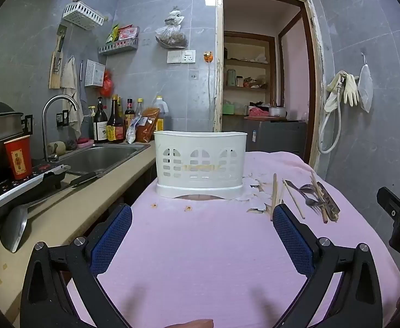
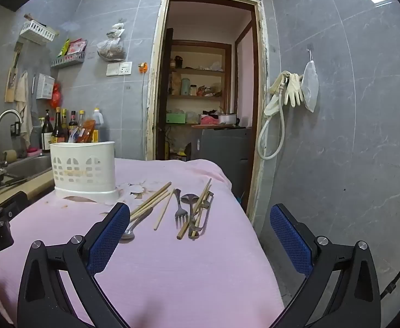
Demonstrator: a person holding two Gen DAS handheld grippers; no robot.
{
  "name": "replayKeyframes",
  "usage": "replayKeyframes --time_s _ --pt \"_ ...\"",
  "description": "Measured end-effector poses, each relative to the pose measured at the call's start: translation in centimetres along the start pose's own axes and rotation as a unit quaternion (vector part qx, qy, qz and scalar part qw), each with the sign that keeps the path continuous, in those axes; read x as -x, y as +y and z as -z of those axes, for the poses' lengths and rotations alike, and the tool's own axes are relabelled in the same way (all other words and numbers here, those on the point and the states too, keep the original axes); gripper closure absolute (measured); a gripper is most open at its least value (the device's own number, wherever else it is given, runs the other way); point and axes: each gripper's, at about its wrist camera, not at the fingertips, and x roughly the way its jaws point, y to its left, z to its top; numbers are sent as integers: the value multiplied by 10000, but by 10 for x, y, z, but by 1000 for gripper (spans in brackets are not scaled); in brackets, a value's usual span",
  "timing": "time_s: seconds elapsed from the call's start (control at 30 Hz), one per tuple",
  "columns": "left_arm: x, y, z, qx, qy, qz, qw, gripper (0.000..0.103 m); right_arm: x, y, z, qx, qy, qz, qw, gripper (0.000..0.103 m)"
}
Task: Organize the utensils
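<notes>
A white plastic utensil holder (image 1: 200, 161) stands on the pink cloth; it also shows in the right wrist view (image 2: 83, 170). To its right lie loose utensils: wooden chopsticks (image 2: 152, 201), a fork (image 2: 180, 209), a spoon (image 2: 190, 201), another spoon (image 2: 130, 232) and a metal peeler (image 2: 206, 213). They also show in the left wrist view as a pile (image 1: 313, 195). My left gripper (image 1: 202, 220) is open and empty, facing the holder. My right gripper (image 2: 200, 220) is open and empty, just short of the utensils.
The pink-covered table (image 1: 200, 246) drops off at its right edge (image 2: 254, 235). A counter with a sink (image 1: 96, 158), a faucet, sauce bottles (image 1: 112, 123), a red cup (image 1: 18, 157), a pot and a ladle (image 1: 14, 229) runs along the left. A doorway (image 2: 208, 82) is behind.
</notes>
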Motion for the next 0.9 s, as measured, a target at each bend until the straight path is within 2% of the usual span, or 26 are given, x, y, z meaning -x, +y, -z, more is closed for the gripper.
replayKeyframes --time_s 0.9 --pt "-1 -1 2 -33 -8 28 10000 2 -1 -1 -1 -51 54 -19 10000 0"
